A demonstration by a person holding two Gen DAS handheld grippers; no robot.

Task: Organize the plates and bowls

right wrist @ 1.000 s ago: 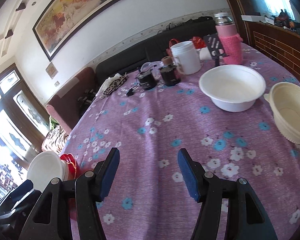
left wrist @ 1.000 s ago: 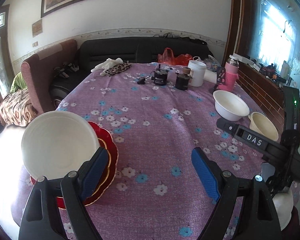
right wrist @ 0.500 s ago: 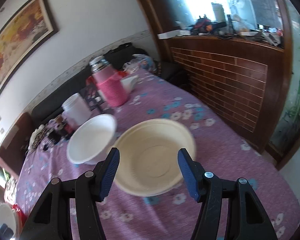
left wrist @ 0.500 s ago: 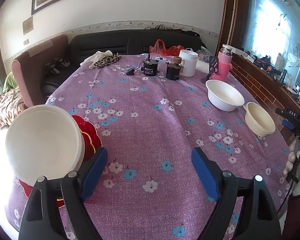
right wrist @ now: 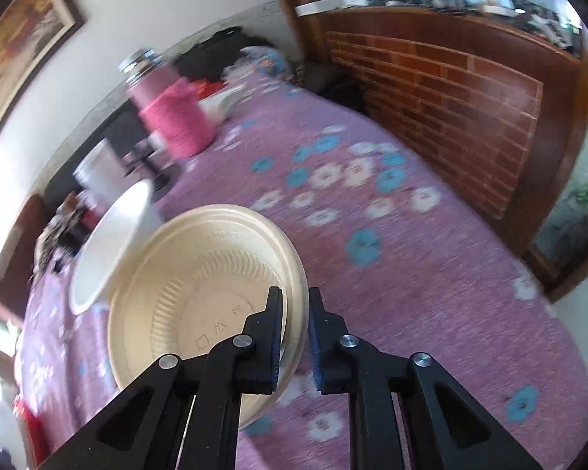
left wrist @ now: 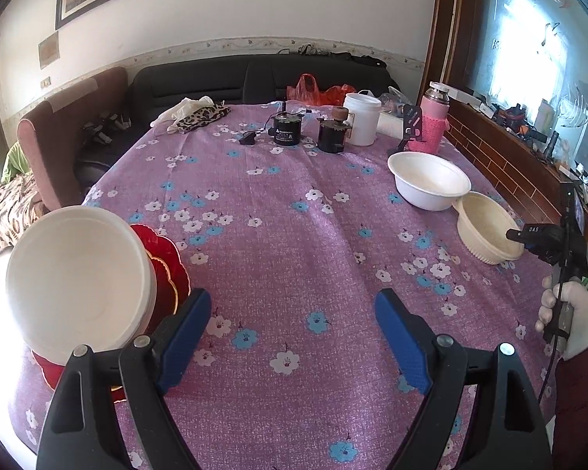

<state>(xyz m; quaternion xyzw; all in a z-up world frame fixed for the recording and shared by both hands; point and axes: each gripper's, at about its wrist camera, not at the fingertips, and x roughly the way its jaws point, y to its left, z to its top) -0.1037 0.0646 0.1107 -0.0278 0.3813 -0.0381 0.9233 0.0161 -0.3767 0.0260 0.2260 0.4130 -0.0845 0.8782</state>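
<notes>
A cream ribbed bowl point(right wrist: 200, 293) stands near the table's right edge. My right gripper point(right wrist: 296, 313) has its jaws closing on the bowl's near rim, one pad inside and one outside, pressing on it. In the left wrist view the same cream bowl point(left wrist: 486, 227) sits just right of a white bowl point(left wrist: 427, 184), with the right gripper point(left wrist: 513, 234) at its rim. My left gripper point(left wrist: 292, 305) hangs open over bare cloth. Another white bowl point(left wrist: 78, 286) rests on stacked red plates point(left wrist: 168, 270), just outside the left finger.
The purple flowered tablecloth point(left wrist: 294, 215) covers the table. At its far end stand a pink flask point(left wrist: 435, 117), a white tub point(left wrist: 360, 117) and two small black devices point(left wrist: 288, 129). A brick-faced counter point(right wrist: 450, 90) runs along the right side. A white-gloved hand point(left wrist: 564, 313) holds the right gripper.
The right gripper swung from the middle of the table over to the cream bowl and closed on its rim. The left gripper stayed open, nearly still.
</notes>
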